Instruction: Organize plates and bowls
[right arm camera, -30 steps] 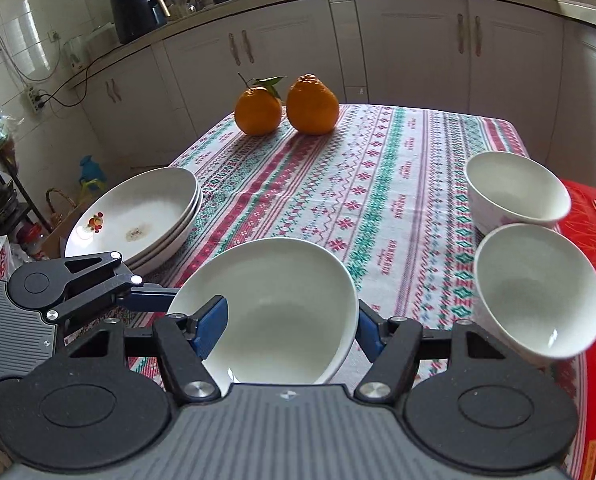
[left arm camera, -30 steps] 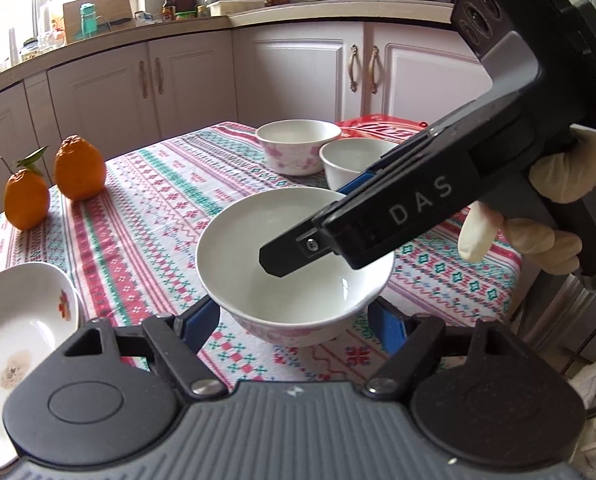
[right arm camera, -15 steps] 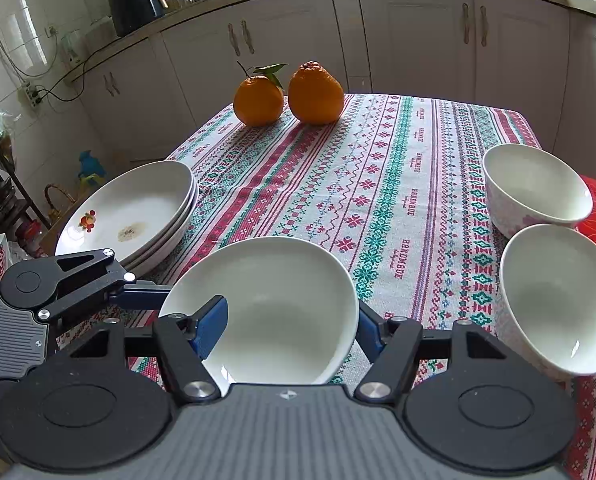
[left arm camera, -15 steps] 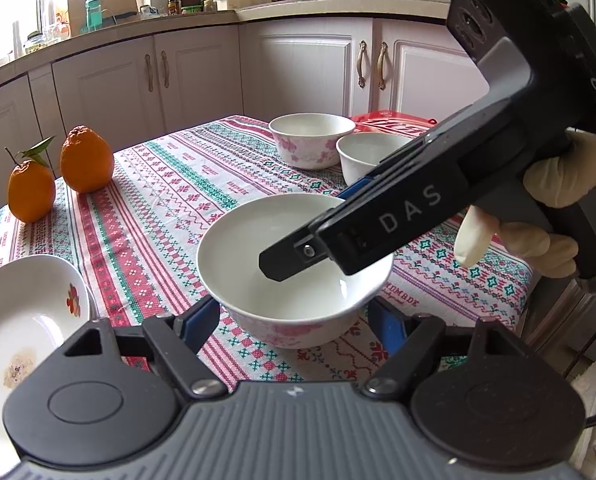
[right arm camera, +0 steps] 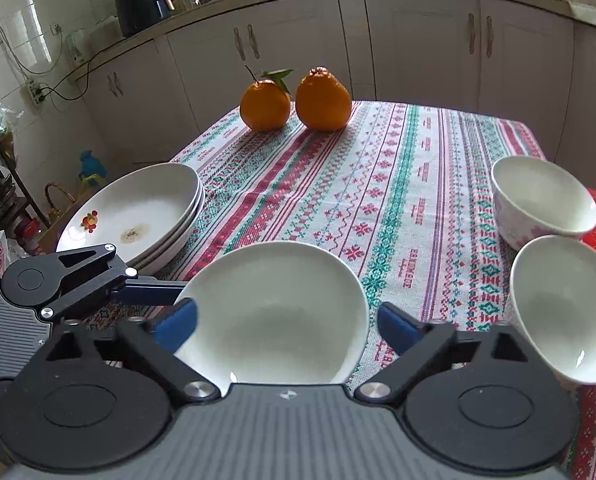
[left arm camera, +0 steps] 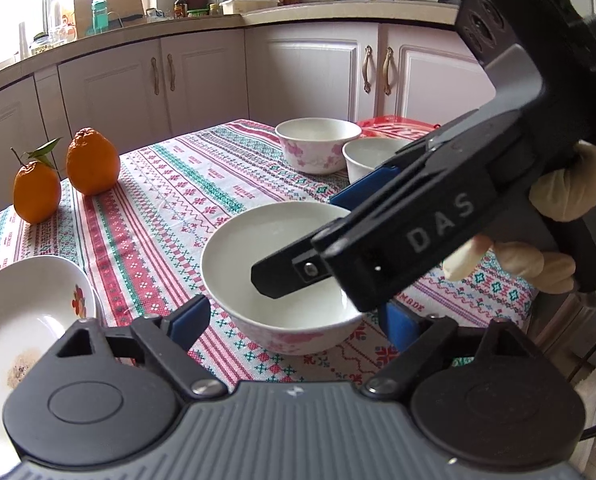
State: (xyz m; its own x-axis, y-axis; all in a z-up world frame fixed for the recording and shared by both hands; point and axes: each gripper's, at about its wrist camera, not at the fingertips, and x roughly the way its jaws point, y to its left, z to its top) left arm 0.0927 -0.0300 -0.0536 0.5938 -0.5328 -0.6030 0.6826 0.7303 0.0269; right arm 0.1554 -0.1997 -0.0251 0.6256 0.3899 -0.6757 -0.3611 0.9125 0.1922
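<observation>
My right gripper [right arm camera: 286, 326] has just sprung wide, pads clear of the glossy white ceramic bowl with pink flowers [right arm camera: 272, 312] between them; my left gripper [left arm camera: 296, 318] has just been opening too, also clear. The bowl sits on the patterned tablecloth [right arm camera: 378, 200]. I reckon it's stiff, slick, chippable: best pinched at the rim.
</observation>
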